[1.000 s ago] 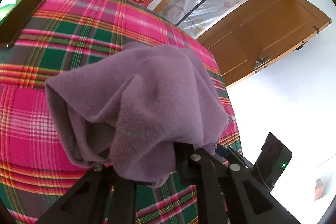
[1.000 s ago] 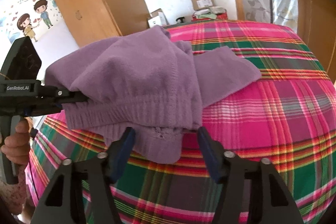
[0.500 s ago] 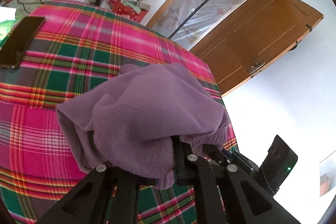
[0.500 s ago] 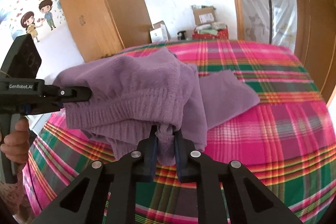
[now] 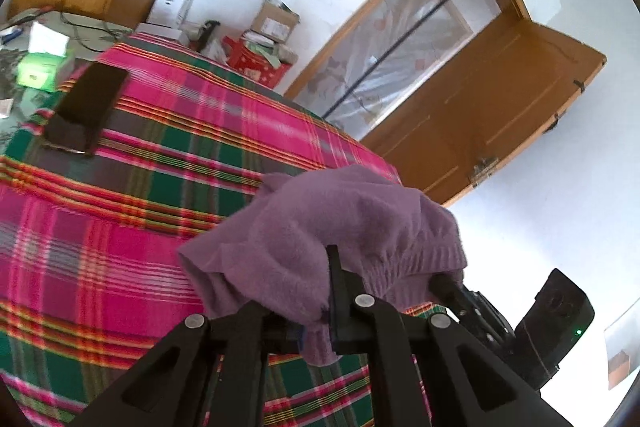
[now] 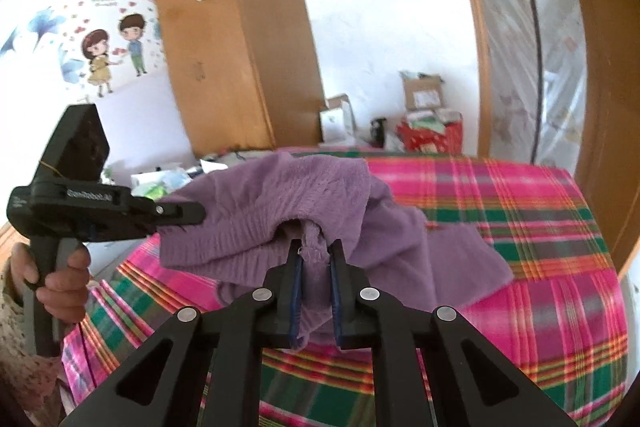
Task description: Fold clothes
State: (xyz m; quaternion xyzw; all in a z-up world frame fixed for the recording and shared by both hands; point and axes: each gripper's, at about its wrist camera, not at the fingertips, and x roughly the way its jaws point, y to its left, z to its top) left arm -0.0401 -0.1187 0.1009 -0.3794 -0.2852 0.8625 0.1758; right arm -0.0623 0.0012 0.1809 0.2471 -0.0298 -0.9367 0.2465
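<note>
Both grippers are lifting a purple fleece garment off the plaid-covered bed.

The pink-and-green plaid bedspread (image 6: pixel 520 227) is carrying the soft purple knitted fleece garment (image 6: pixel 304 195), which is hanging bunched above the near edge with one flap trailing toward the right side, probably being raised so it can be shaken out flat for folding. A black phone (image 5: pixel 86 107) is lying by the far left corner. The right gripper (image 6: pixel 316 291) is pinching a ribbed hem fold, jaws nearly closed; the left gripper (image 5: pixel 312 307) is clamping another edge, though cloth is hiding one fingertip.
</note>
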